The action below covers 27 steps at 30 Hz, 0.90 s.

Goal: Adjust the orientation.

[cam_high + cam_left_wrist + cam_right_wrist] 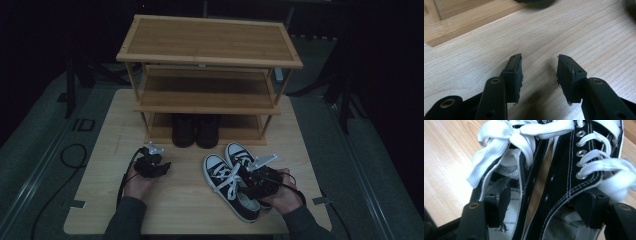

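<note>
Both tongs are spread: the left gripper hangs with nothing between its pads above the bare pale wooden table, while the right gripper has one jaw dipped inside each of the two black canvas sneakers with white laces and white rubber toe caps, the inner walls of both shoes standing between the pads but not yet pinched, as far as the right gripper view lets me judge. That pair lies side by side on the table's near right part, toes pointing toward the three-tier bamboo shoe rack standing at the far side. Judging from this, the work is putting shoes away on the rack, and it looks partly done: a pair of dark ankle boots already sits in the centre of the lowest tier, while the middle and top shelves are bare. Left to do, I judge, is squeezing the sneakers together, lifting them and setting them on a shelf. The loose white bows could snag a jaw, and the boots take up the middle of the bottom shelf.
</note>
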Each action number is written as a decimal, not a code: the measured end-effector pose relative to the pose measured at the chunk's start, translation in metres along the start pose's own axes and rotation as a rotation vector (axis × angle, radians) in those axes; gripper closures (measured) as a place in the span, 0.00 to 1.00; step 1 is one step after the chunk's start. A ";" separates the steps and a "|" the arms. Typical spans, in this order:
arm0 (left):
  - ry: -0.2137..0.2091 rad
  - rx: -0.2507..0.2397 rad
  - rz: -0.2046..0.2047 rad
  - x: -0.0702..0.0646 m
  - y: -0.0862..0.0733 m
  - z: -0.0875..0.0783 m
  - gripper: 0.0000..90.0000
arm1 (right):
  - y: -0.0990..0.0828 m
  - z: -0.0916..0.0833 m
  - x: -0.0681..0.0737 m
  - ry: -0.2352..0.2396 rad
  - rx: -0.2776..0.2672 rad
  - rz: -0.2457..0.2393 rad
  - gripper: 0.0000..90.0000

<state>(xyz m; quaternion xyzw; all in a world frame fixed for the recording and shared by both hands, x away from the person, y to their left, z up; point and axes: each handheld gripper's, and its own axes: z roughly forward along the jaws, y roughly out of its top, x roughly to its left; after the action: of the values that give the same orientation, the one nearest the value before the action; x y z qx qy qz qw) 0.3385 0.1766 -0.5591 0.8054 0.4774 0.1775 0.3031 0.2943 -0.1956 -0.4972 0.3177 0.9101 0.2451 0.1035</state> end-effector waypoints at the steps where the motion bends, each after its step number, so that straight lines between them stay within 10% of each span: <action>1: 0.000 0.000 0.000 0.000 0.000 0.000 0.62 | 0.001 0.002 0.000 -0.004 0.006 -0.006 0.39; 11: 0.001 -0.001 -0.001 0.000 0.000 0.000 0.62 | 0.007 0.017 0.002 -0.049 0.028 -0.020 0.60; 27: -0.001 -0.001 0.001 0.000 0.000 0.000 0.61 | 0.005 0.015 -0.009 0.020 0.022 -0.021 0.94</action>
<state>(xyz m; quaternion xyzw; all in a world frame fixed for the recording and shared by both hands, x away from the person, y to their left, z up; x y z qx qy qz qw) 0.3384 0.1767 -0.5592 0.8056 0.4769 0.1774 0.3035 0.3085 -0.1923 -0.5070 0.3069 0.9169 0.2373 0.0936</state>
